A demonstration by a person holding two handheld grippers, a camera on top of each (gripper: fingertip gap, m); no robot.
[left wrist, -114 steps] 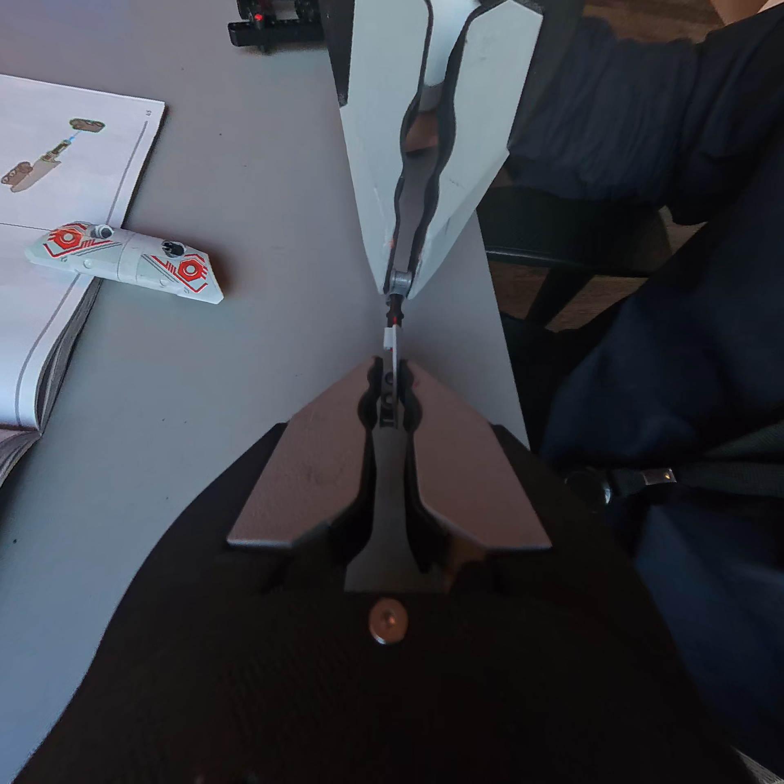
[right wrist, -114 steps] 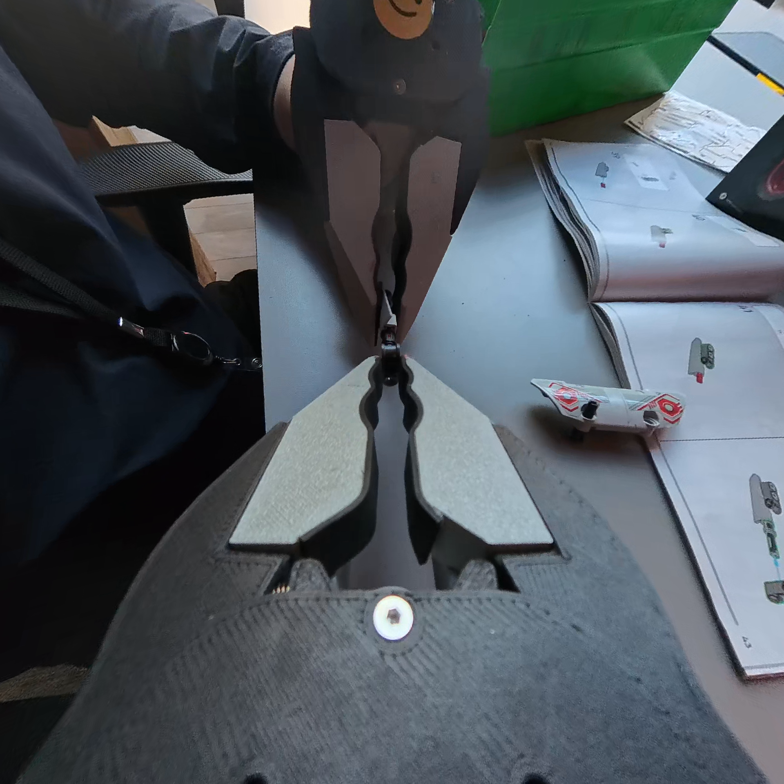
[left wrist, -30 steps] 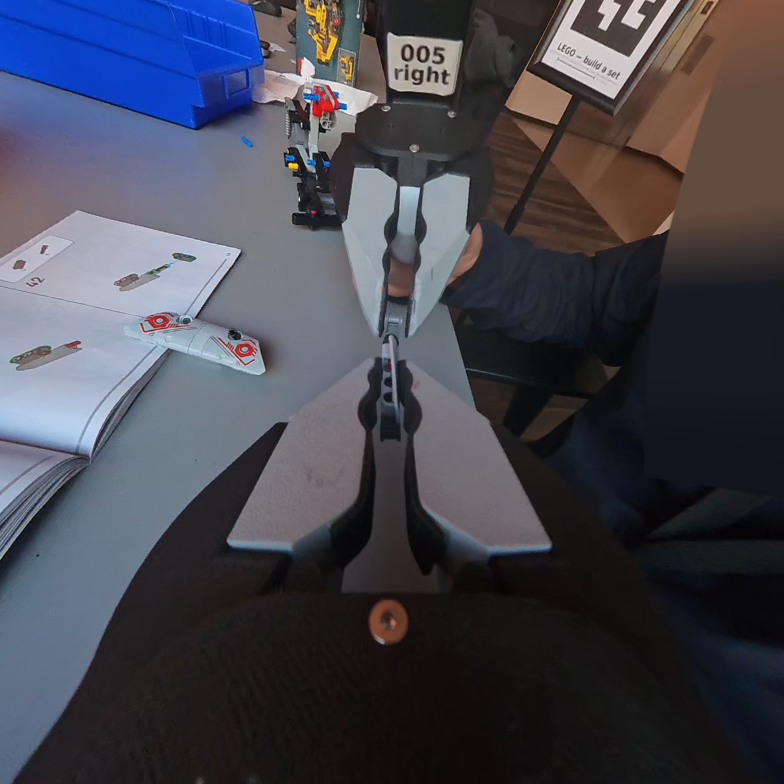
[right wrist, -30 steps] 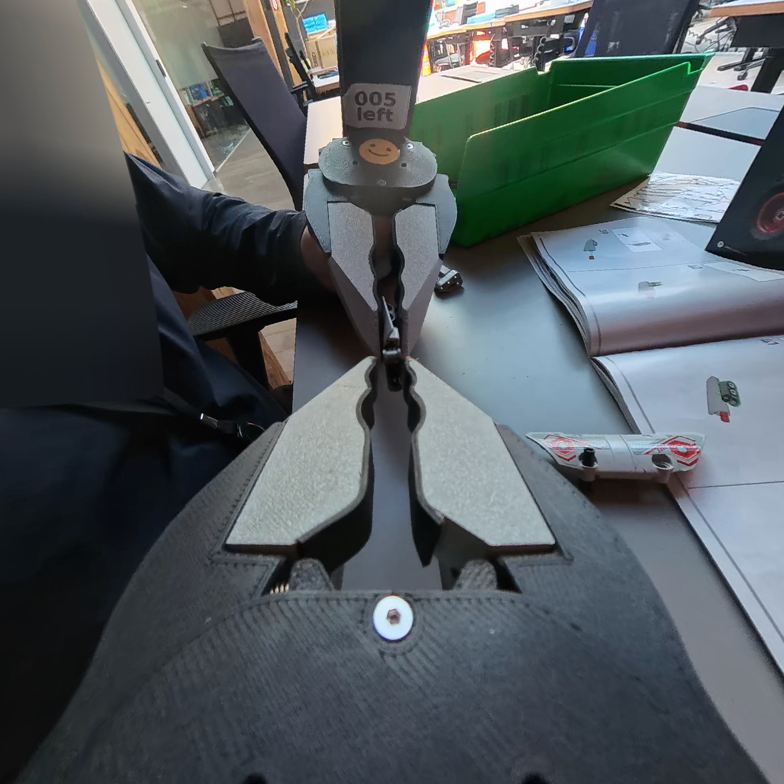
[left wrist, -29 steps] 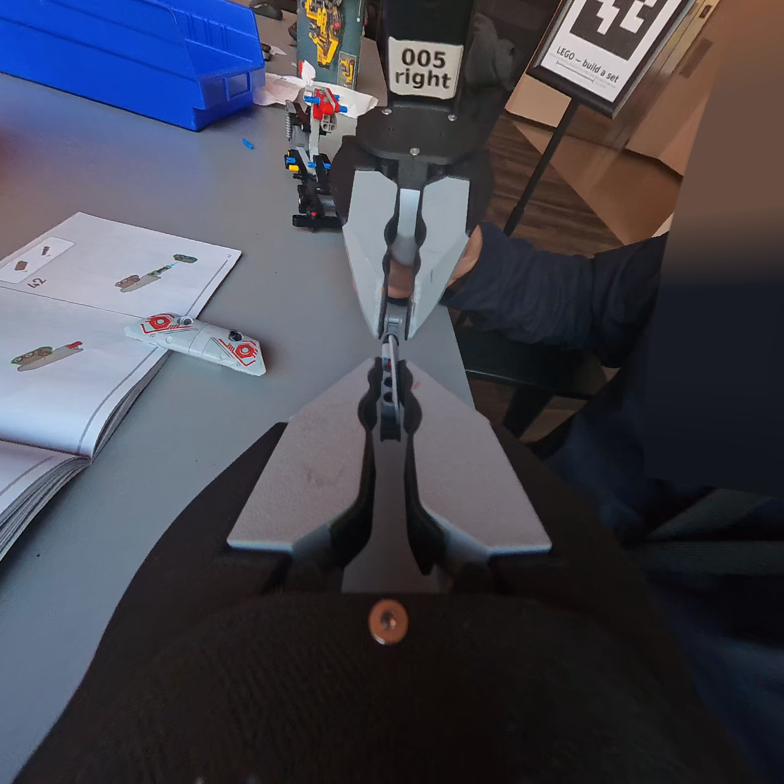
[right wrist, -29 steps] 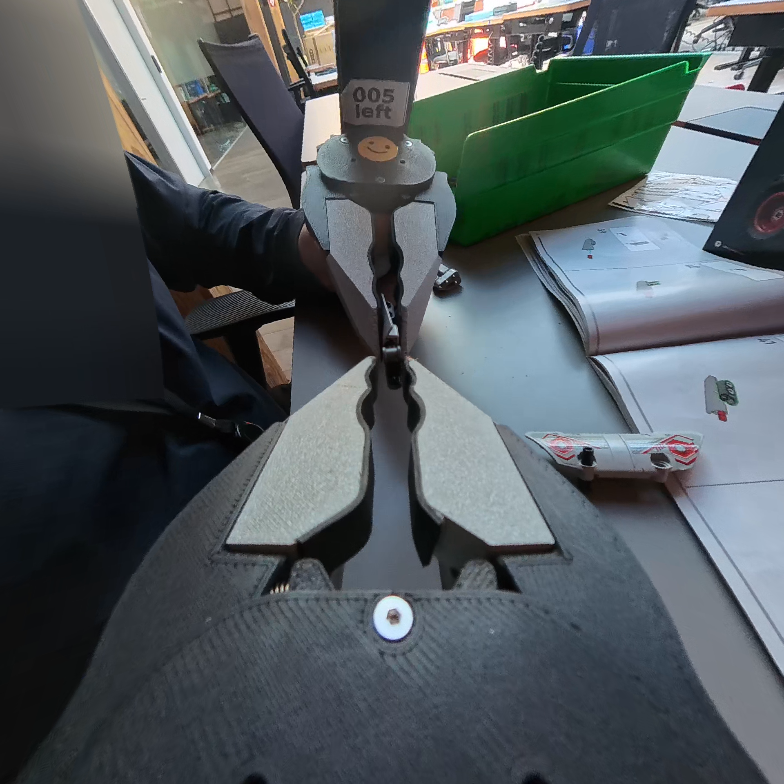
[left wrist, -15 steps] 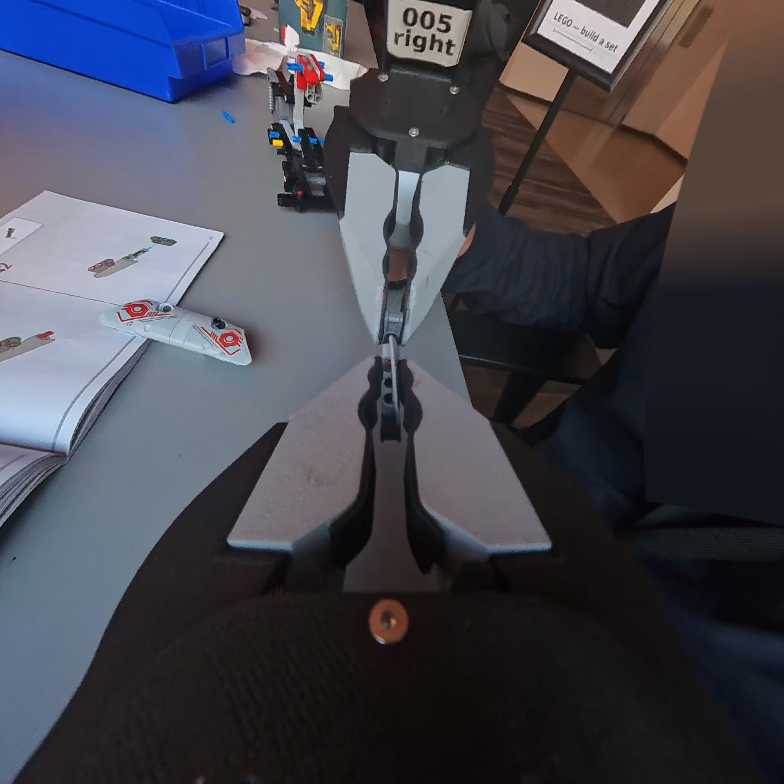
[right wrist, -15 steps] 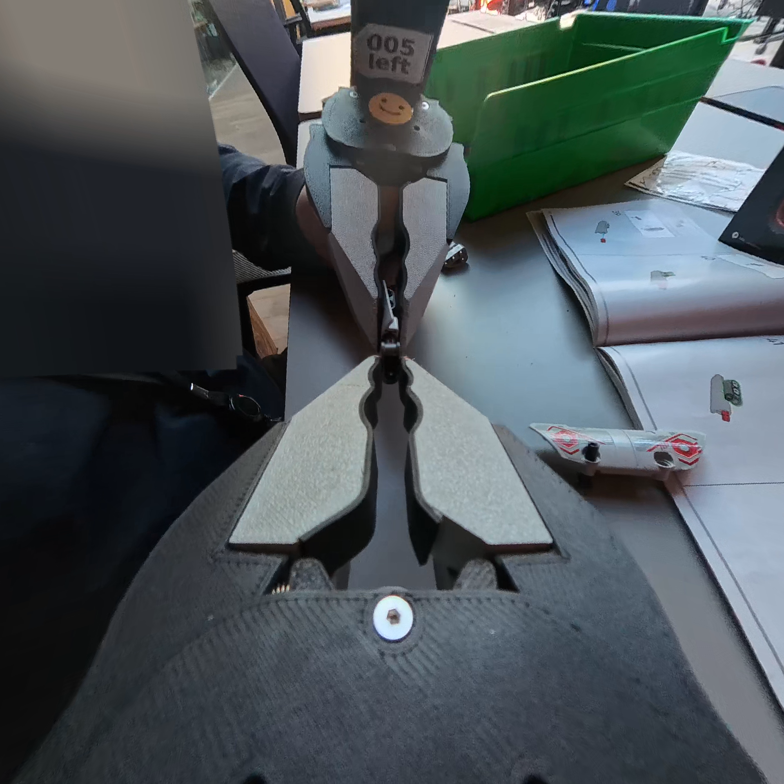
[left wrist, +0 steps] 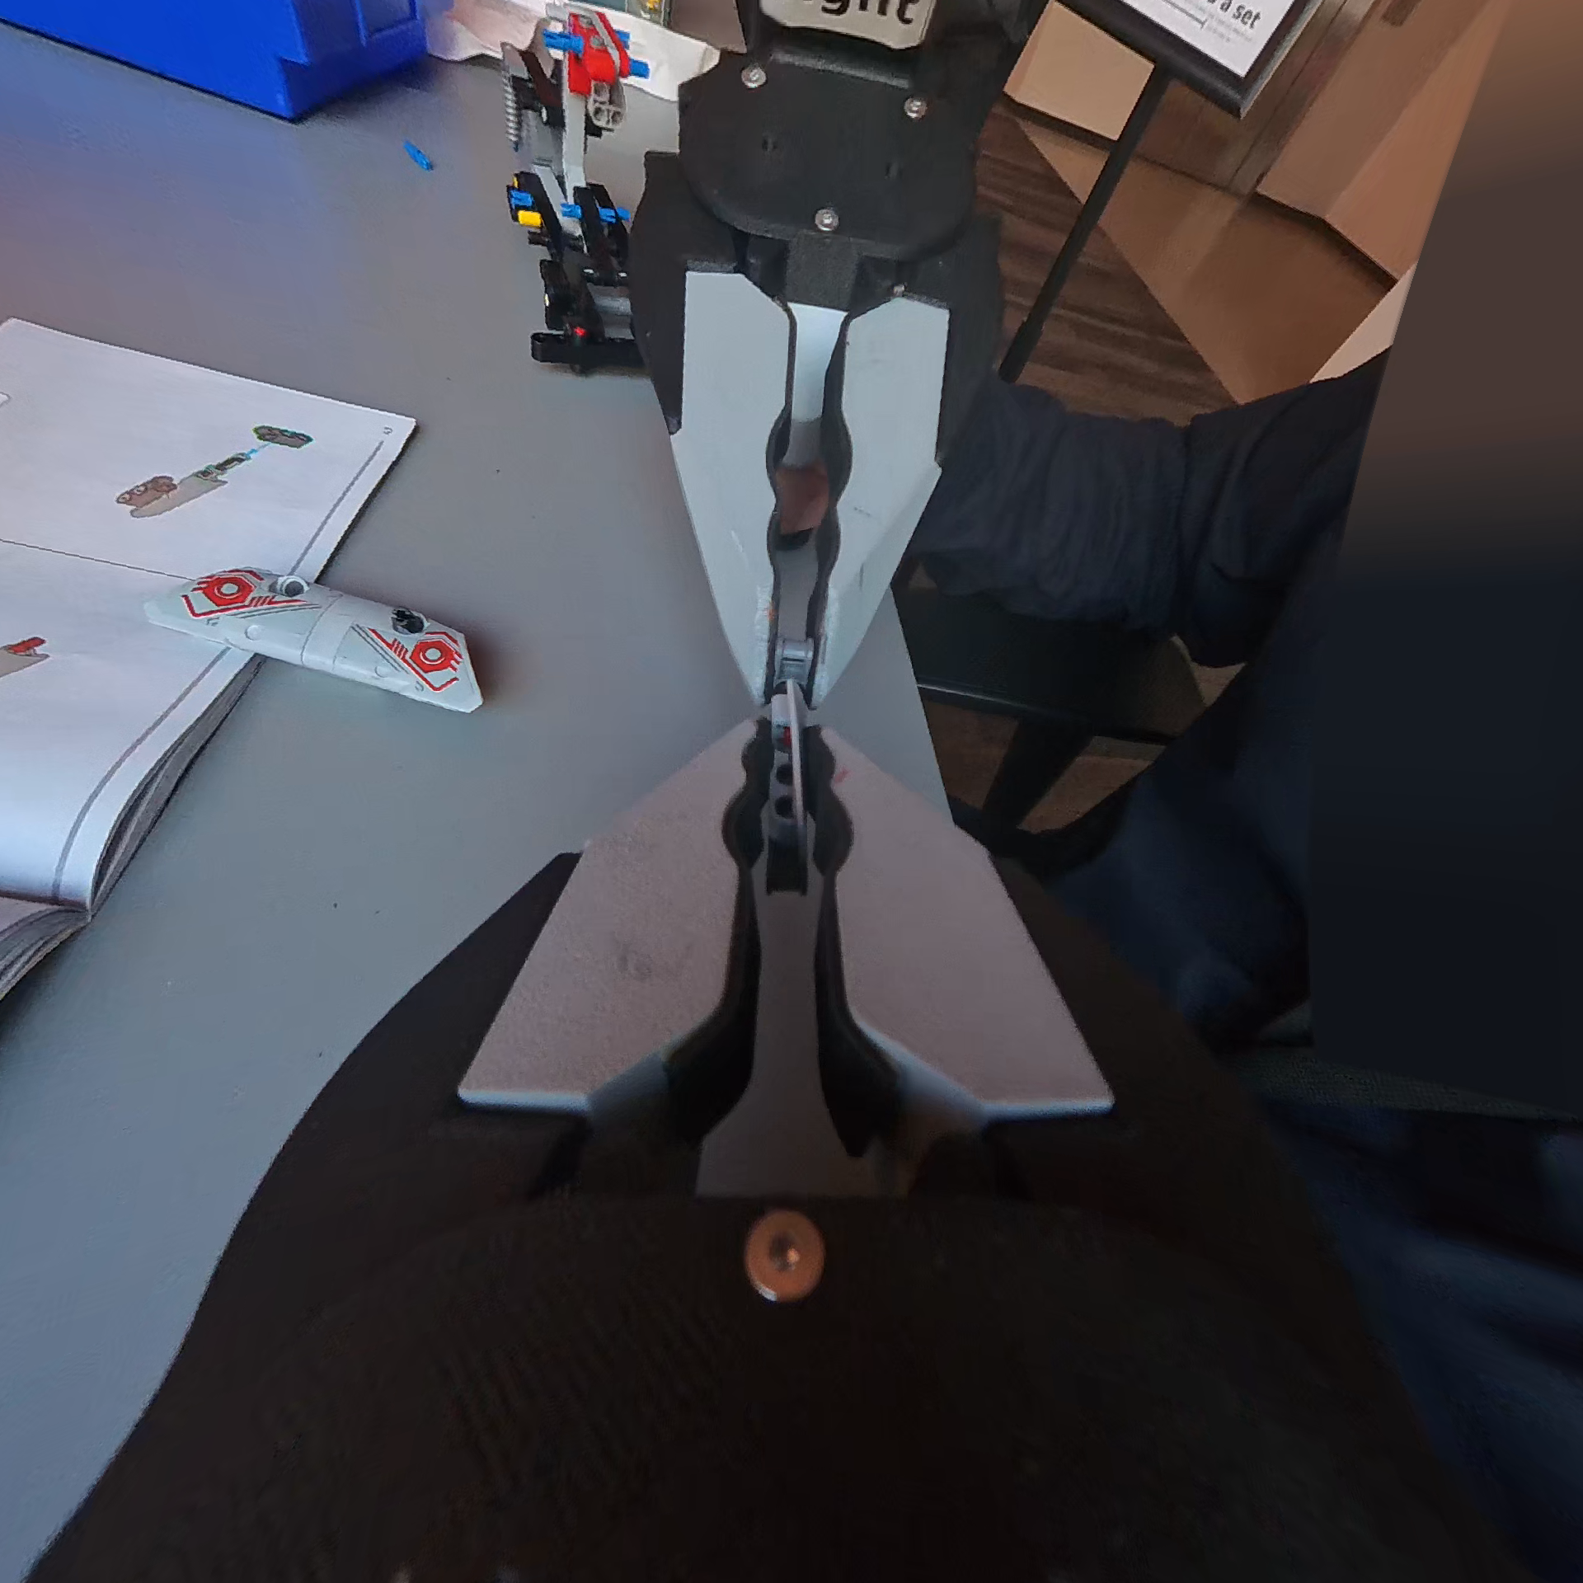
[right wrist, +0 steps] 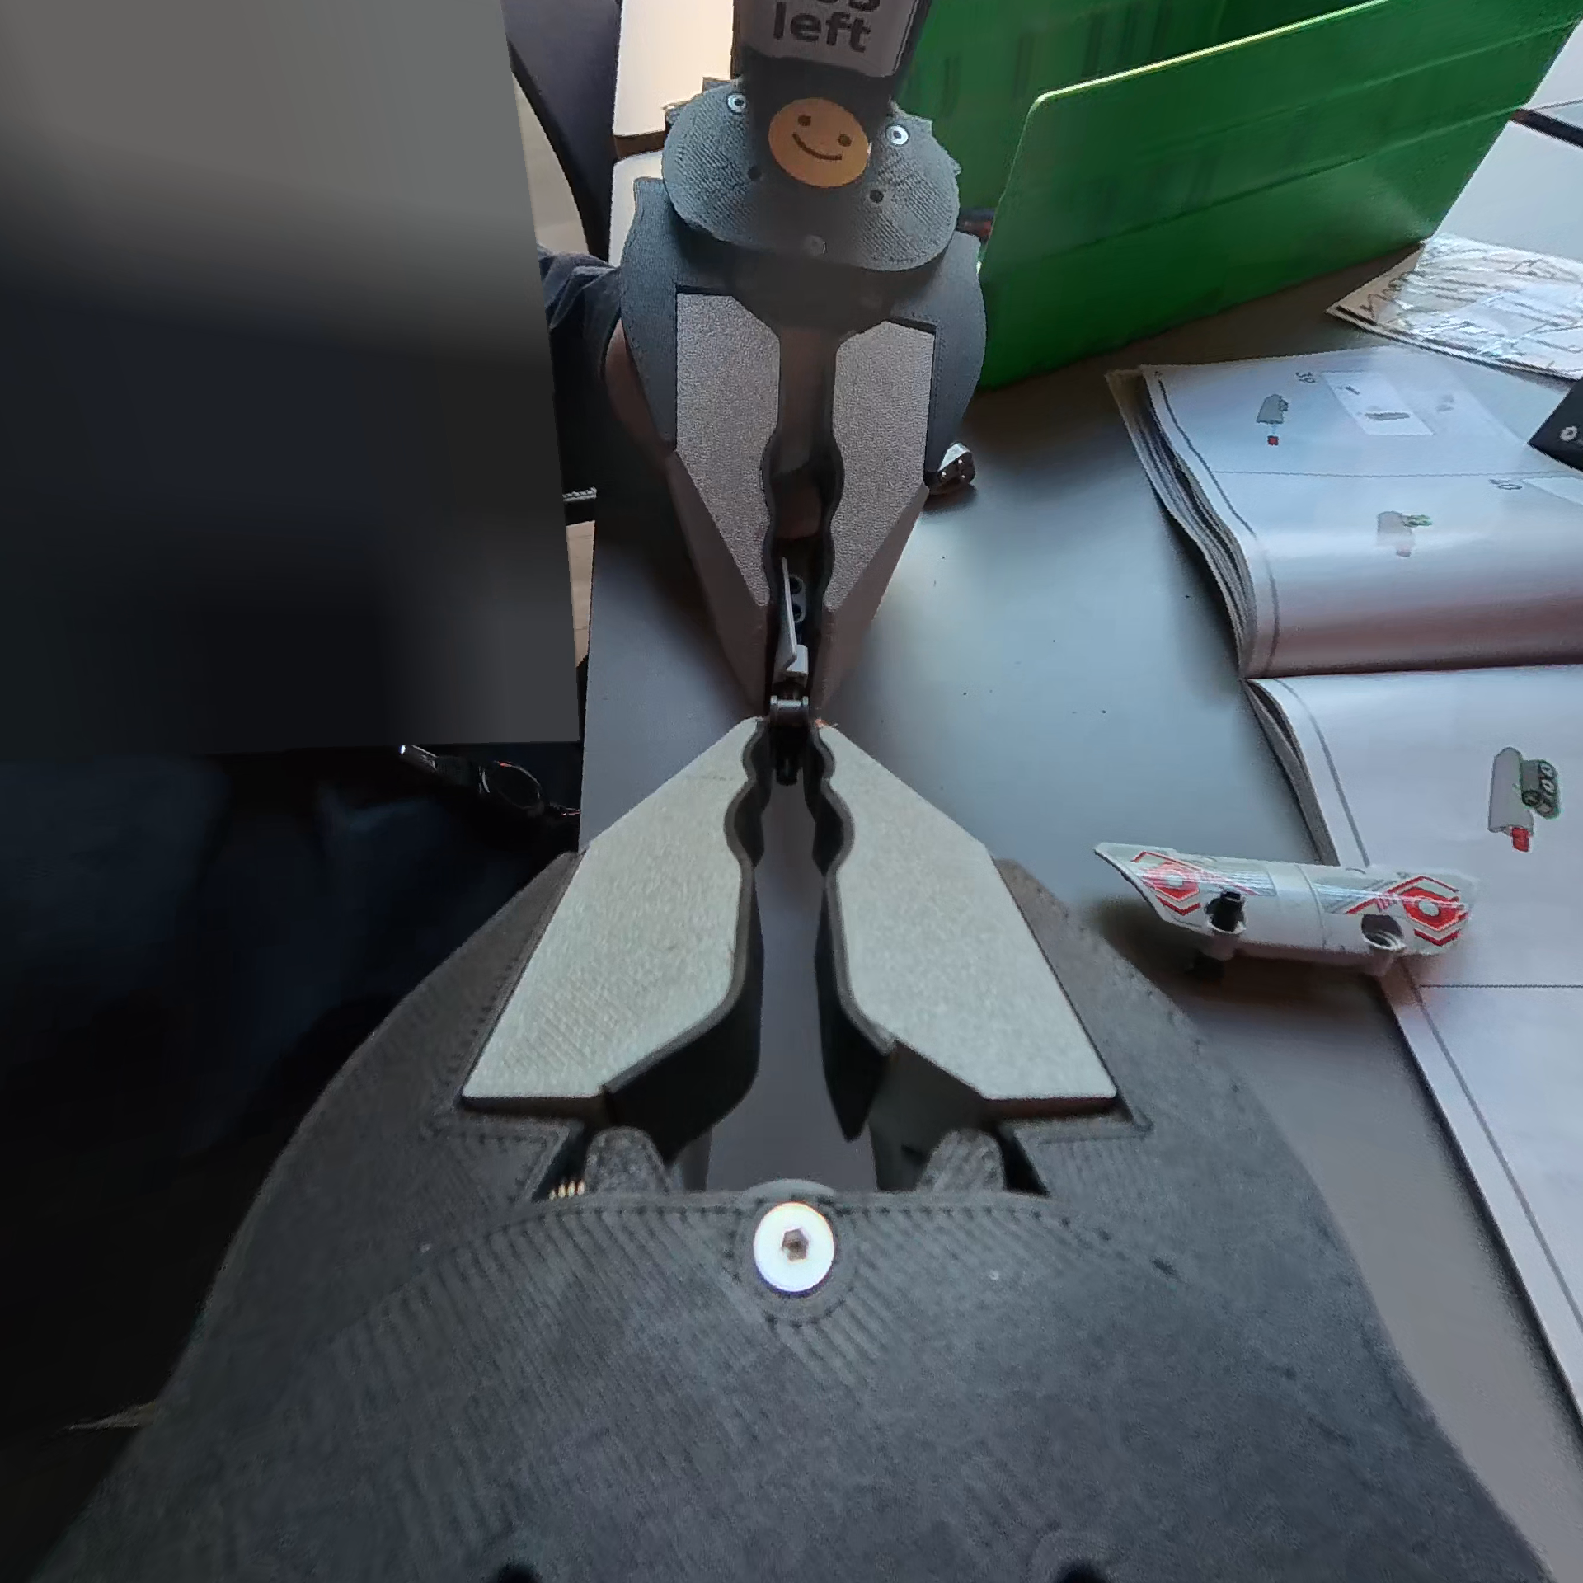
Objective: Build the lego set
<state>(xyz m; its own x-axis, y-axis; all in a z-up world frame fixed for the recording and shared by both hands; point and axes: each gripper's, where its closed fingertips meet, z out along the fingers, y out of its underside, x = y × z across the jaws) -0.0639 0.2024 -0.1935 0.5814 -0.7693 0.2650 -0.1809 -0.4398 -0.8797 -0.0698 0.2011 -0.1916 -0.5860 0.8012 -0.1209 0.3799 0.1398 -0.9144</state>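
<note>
My left gripper is shut on a thin grey beam with holes, held on edge above the table's near edge. My right gripper faces it tip to tip and is shut on a small grey connector that meets the beam's end. In the right wrist view my right gripper pinches the connector, and the left gripper holds the beam. A white panel piece with red decals lies on the table, and it also shows in the right wrist view.
An open instruction booklet lies under the panel's end. A partly built model and a blue bin stand farther back. A green bin stands behind the left gripper. A person's dark sleeve is beside the table edge. My left and right fingertips are right by each other.
The two grippers have drawn closer, so their tips now nearly touch and the beam and connector sit tight together. Both stay shut.
</note>
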